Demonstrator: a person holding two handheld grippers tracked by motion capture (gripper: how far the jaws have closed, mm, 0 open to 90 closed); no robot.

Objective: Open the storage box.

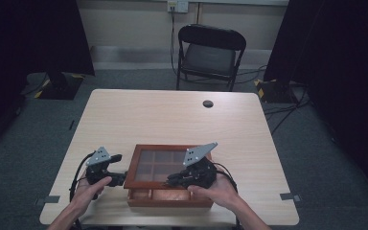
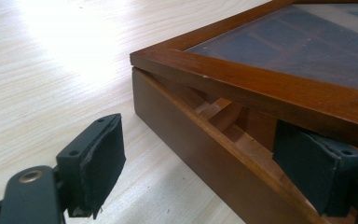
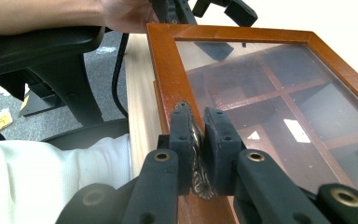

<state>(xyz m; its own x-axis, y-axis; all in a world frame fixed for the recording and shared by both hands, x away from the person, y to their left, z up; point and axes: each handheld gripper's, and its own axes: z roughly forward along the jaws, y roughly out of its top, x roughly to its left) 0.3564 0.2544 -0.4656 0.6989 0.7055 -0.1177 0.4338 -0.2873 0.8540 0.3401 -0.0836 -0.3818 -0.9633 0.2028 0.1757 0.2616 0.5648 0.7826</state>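
A wooden box [image 1: 170, 199] with inner dividers lies near the table's front edge. Its glass-paned lid [image 1: 133, 165] is raised a little at the front, leaving a gap above the base [image 2: 168, 116]. My right gripper [image 3: 198, 135] is shut on the ornate metal latch [image 3: 199, 184] on the lid's front rail [image 3: 168, 60]; in the high view this gripper [image 1: 172, 181] is at the box's front right. My left gripper [image 2: 205, 158] is open and straddles the box's left wall, one pad [image 2: 100, 161] outside it and the other pad [image 2: 307, 165] inside, under the lid [image 2: 242, 74]. It sits at the box's left [image 1: 120, 178].
The light wooden table [image 1: 172, 115] has a cable hole [image 1: 208, 103] at its far side. A black folding chair [image 1: 210, 52] stands behind the table. Cables trail from both grippers, and the person's hands hold them at the table's front edge.
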